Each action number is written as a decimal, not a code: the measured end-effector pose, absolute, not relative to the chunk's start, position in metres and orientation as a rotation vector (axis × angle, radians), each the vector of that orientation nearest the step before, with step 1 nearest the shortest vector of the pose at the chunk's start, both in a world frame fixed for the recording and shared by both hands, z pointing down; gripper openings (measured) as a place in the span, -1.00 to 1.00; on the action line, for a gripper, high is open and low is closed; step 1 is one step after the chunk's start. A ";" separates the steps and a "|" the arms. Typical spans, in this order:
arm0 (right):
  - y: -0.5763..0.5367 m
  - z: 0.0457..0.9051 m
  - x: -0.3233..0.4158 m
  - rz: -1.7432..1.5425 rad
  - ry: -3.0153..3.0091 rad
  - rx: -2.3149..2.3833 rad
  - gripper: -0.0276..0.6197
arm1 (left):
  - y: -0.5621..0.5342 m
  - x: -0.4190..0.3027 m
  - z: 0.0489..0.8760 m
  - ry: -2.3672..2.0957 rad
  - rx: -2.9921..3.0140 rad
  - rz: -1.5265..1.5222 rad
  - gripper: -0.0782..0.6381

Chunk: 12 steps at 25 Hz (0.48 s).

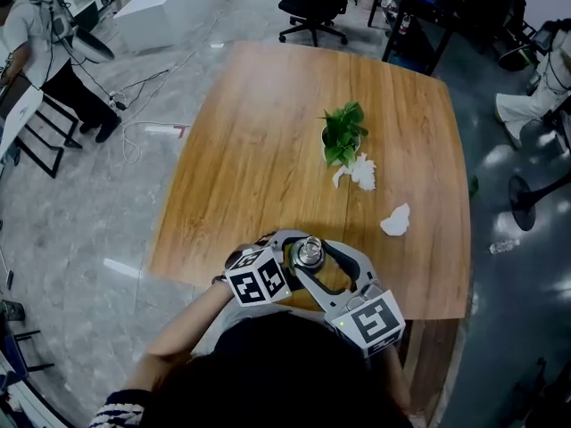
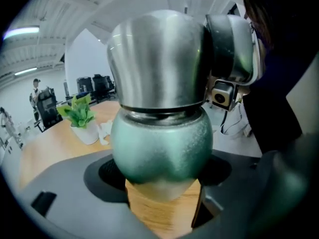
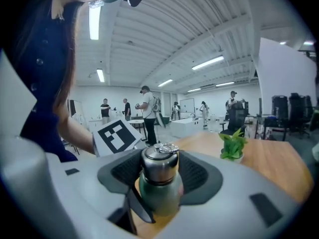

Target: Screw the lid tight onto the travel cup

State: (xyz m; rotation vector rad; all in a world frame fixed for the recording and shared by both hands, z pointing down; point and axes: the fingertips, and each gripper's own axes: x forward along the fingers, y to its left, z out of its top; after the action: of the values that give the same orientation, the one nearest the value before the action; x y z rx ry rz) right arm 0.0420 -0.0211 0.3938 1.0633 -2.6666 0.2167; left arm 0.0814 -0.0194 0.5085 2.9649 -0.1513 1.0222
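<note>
The travel cup point(image 1: 310, 253), with a green body point(image 2: 162, 146) and a steel lid point(image 2: 157, 59), stands near the front edge of the wooden table point(image 1: 250, 150). My left gripper point(image 1: 293, 250) comes in from the left, and its pads press the green body low down point(image 2: 162, 176). My right gripper point(image 1: 314, 264) reaches in from the right, its jaws closed around the lid point(image 3: 159, 163), which has a small ring on top. In the left gripper view, one grey jaw of the right gripper point(image 2: 230, 49) lies against the lid. The cup's base is hidden.
A small potted plant point(image 1: 342, 136) stands mid-table with a crumpled tissue point(image 1: 363, 173) beside it. Another tissue point(image 1: 395, 221) lies nearer on the right. An office chair point(image 1: 312, 3) and desks stand beyond the table. People stand far off.
</note>
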 end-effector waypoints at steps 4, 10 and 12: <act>-0.031 0.391 0.046 0.153 -2.570 1.295 -0.17 | -0.041 0.080 0.507 -0.465 2.901 1.041 0.29; -0.030 0.397 0.047 0.338 -2.612 1.200 -0.16 | -0.039 0.083 0.511 -0.391 2.906 1.026 0.29; -0.024 0.401 0.047 0.356 -2.626 1.085 -0.16 | -0.027 0.084 0.510 -0.228 2.943 1.021 0.29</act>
State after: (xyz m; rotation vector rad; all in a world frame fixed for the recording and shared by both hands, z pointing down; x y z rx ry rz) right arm 0.0472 -0.0243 0.4011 1.0850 -2.6257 0.3564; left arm 0.0838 -0.0271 0.5105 2.9427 -0.2283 1.0208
